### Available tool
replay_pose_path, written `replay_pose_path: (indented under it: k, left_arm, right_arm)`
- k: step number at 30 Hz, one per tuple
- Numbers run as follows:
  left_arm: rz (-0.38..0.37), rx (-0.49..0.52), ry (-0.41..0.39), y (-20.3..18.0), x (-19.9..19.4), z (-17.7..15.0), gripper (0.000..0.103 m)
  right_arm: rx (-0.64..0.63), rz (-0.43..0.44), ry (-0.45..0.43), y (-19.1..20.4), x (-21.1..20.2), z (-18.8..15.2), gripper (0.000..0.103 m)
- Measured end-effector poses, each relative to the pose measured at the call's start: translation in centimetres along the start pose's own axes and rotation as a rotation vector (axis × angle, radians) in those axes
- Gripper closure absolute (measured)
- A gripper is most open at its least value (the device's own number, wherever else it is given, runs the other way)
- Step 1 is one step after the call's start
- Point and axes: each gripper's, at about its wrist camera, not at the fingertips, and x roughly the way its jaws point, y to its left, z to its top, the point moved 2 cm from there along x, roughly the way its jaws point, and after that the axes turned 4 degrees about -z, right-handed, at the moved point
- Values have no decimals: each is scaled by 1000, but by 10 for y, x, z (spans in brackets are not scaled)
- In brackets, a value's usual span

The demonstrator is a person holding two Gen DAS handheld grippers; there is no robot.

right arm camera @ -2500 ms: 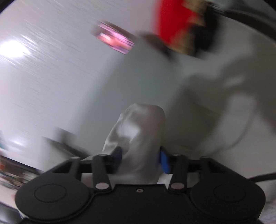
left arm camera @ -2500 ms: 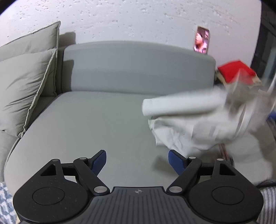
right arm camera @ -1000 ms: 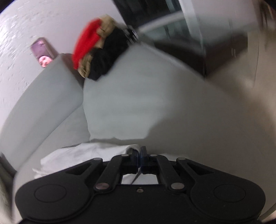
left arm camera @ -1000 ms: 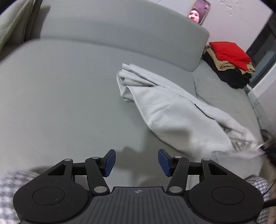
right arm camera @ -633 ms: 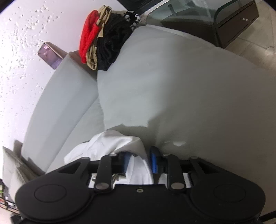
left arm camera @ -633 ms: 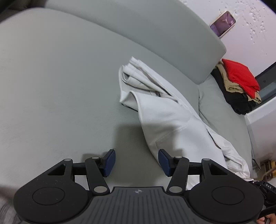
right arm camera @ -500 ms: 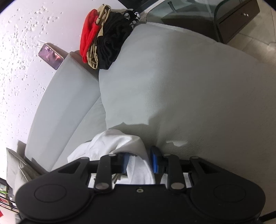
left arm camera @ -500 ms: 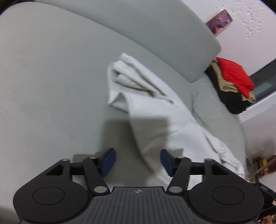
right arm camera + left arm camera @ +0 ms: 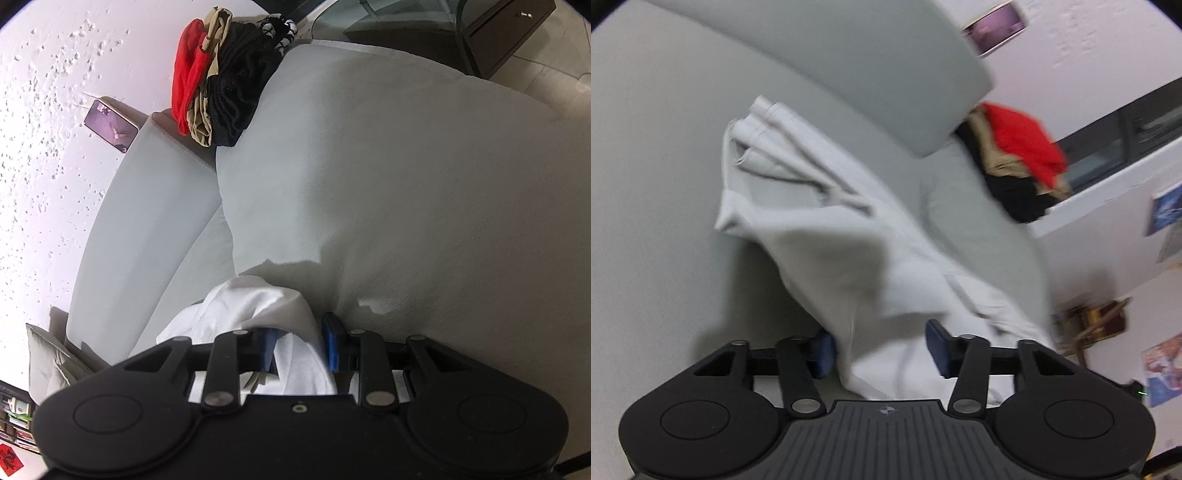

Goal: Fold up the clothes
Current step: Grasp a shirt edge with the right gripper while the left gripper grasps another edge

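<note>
A white garment [image 9: 827, 236] lies crumpled across the grey sofa seat [image 9: 653, 184], running from the backrest toward the front edge. My left gripper [image 9: 879, 349] is open, and the garment's near edge lies between its blue pads without being pinched. In the right wrist view, my right gripper [image 9: 299, 349] has its blue pads partly apart with a bunch of the same white garment [image 9: 255, 306] sitting between them; its grip looks loose.
A stack of folded clothes, red on top of tan and black [image 9: 1019, 158], sits on the sofa's right end, also in the right wrist view [image 9: 221, 74]. A phone [image 9: 993, 26] leans on the backrest top. A large grey cushion [image 9: 406, 184] lies ahead of the right gripper.
My left gripper has moved forward over the garment, so its near edge now lies between the pads. The right gripper stays about where it was, pads a little wider around the cloth.
</note>
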Motion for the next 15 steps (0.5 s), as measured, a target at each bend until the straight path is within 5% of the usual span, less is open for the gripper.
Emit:
replay_pose_path:
  k: [8,9,10,15]
  left_arm:
    - [76,-49,15,12,16,3,67]
    - [89,-59,18,15,19,4,75]
    - [102,-68,21,18,22,5,96]
    - [163,-28,-18,-11,9,5,100]
  right_arm:
    - [17,23,11,-2,2,1,77]
    - [17,25,12,-3,2,1,77]
    - [18,27,13,-3,2,1,77]
    - [0,52,33,-3,1,3,70]
